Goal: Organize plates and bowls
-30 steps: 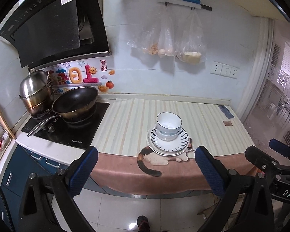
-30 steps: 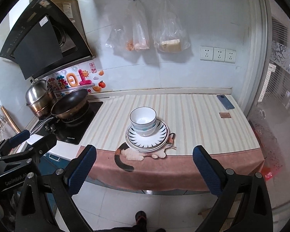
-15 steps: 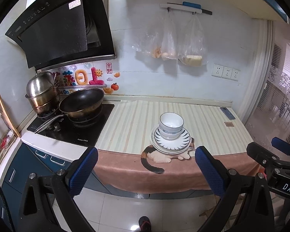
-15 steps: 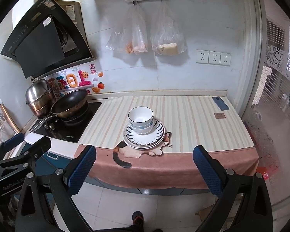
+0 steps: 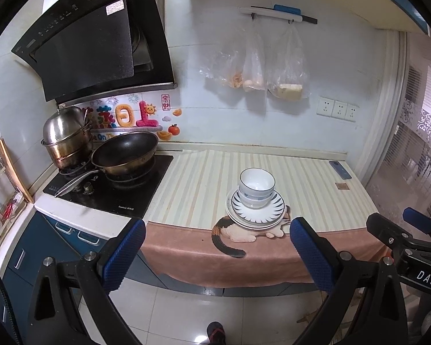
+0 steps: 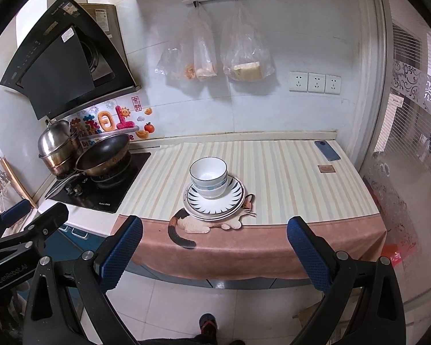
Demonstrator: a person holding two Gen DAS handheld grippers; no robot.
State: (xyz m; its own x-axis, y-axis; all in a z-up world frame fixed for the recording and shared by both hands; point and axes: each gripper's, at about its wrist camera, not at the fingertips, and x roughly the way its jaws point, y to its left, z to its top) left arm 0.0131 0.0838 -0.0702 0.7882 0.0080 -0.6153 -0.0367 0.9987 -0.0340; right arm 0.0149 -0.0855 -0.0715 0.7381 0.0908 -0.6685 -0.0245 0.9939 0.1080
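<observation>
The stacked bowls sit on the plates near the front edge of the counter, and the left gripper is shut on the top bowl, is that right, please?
Not quite: the left gripper is open and holds nothing, well short of the counter, as the left wrist view shows. The stacked bowls do sit on the plates near the front edge.

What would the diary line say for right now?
left gripper open, empty | right gripper open, empty | bowls stacked on plates | counter

1. Stacked bowls [image 5: 256,187]: white, blue bands.
2. Top plate [image 5: 261,212]: white, dark radiating rim strokes.
3. Tabletop cloth [image 5: 204,184]: cream-beige stripes, pink-brown border, calico cat motif [image 5: 238,231].
4. Tool pads [image 5: 123,254]: blue, dimpled.
</observation>
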